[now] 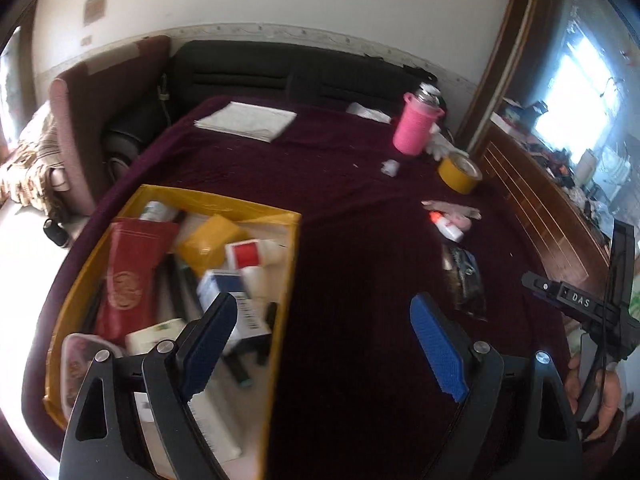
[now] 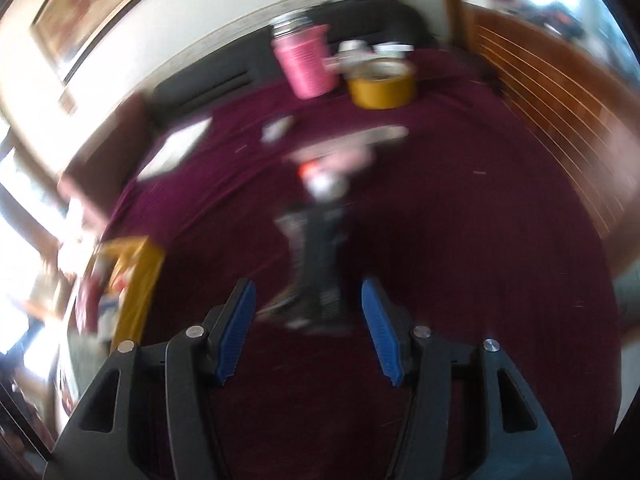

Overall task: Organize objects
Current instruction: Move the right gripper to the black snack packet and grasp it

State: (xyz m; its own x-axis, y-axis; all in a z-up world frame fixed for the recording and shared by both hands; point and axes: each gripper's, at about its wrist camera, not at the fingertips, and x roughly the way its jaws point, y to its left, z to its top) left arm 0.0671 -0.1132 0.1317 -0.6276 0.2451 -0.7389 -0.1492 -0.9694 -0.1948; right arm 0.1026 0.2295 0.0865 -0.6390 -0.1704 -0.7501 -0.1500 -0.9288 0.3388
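A yellow box (image 1: 288, 280) sits at the left of a table under a maroon cloth (image 1: 340, 200). It holds a red pouch (image 1: 128, 276), a white and blue carton (image 1: 228, 292) and several other items. My left gripper (image 1: 324, 316) is open and empty, with its left finger over the box and its right finger over the cloth. A dark packet (image 1: 466, 284) lies on the cloth to the right. In the blurred right wrist view my right gripper (image 2: 308, 300) is open and empty, just short of the dark packet (image 2: 316, 268). The box (image 2: 136, 284) shows at the left.
A small white bottle with an orange cap (image 1: 448, 226), a yellow tape roll (image 1: 460, 170), a pink-sleeved flask (image 1: 416, 124) and a white folded cloth (image 1: 248, 120) lie on the table. A black sofa (image 1: 280, 68) stands behind. A wooden cabinet (image 1: 540, 208) flanks the right edge.
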